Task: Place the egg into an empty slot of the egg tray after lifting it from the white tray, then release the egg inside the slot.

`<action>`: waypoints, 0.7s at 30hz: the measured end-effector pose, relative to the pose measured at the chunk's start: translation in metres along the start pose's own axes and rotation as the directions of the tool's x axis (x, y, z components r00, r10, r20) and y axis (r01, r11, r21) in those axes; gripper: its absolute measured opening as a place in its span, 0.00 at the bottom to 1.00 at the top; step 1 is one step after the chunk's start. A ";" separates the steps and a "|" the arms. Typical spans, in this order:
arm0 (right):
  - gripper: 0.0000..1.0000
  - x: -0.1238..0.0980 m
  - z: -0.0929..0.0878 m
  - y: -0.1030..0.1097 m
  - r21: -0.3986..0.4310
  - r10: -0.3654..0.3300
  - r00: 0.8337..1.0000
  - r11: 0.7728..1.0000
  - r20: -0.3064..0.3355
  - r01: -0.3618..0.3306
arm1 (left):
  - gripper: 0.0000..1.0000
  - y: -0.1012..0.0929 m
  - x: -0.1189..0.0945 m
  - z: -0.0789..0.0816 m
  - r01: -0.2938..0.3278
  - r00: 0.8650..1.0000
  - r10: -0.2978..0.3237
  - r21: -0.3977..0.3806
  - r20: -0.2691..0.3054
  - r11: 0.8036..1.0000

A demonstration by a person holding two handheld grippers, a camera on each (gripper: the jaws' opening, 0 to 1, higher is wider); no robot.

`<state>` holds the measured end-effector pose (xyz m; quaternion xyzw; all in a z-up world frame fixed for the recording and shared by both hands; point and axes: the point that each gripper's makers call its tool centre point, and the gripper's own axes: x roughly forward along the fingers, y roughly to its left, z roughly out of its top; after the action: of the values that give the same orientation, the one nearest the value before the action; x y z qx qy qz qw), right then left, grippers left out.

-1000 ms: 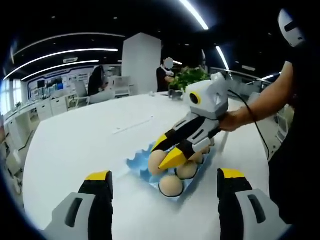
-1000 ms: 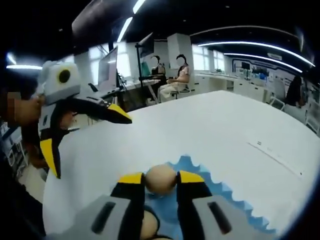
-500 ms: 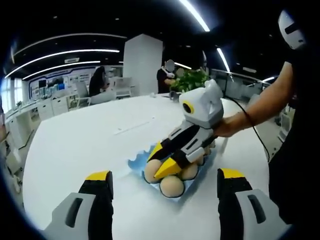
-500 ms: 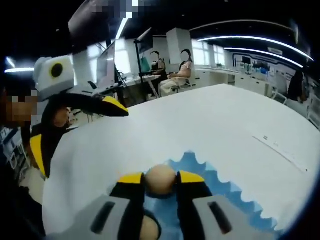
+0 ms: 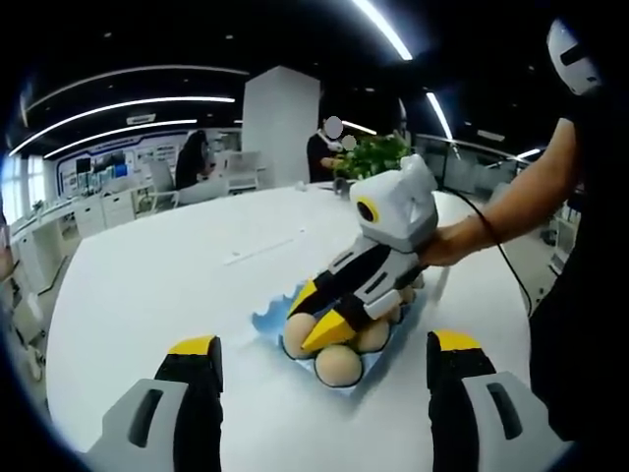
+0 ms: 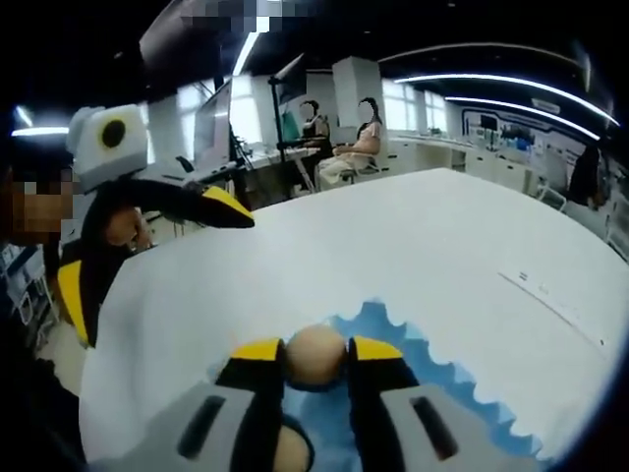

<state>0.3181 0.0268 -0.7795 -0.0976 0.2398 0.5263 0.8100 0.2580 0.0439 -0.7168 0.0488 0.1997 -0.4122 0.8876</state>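
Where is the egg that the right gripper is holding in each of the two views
Left gripper view: the egg sits low at centre, between the right gripper's yellow tips, over the near-left end of the blue egg tray.
Right gripper view: the egg sits bottom centre, pinched between that view's own jaws, the right gripper, above the egg tray.
Shared landmark: the blue egg tray with its scalloped edge on the white table.

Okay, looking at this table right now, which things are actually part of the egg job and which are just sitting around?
Part of the job:
- egg gripped by the right gripper, low over the tray
- blue egg tray
- eggs already in the tray

Just there:
- left gripper, open, holding nothing
- white table
- potted plant
- people at desks in the background
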 end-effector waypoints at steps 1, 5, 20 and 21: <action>0.25 0.000 0.000 0.000 0.000 0.000 1.000 1.000 0.003 0.000 | 0.86 0.000 0.000 0.000 -0.002 1.000 0.002 0.001 -0.002 1.000; 0.27 -0.004 -0.002 -0.003 0.012 -0.006 1.000 1.000 0.010 0.006 | 0.85 -0.002 0.000 0.000 -0.002 1.000 0.002 0.001 -0.002 1.000; 0.27 -0.054 -0.008 -0.015 0.091 -0.076 0.993 0.994 0.087 0.068 | 0.86 -0.017 0.010 0.005 0.012 1.000 -0.012 0.013 0.000 1.000; 0.27 -0.061 -0.010 -0.017 0.097 -0.086 0.992 0.992 0.096 0.076 | 0.86 -0.018 0.010 0.005 0.013 1.000 -0.013 0.012 0.001 1.000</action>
<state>0.3105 -0.0341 -0.7595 -0.0428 0.2191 0.4854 0.8453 0.2524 0.0237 -0.7146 0.0526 0.1968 -0.4193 0.8847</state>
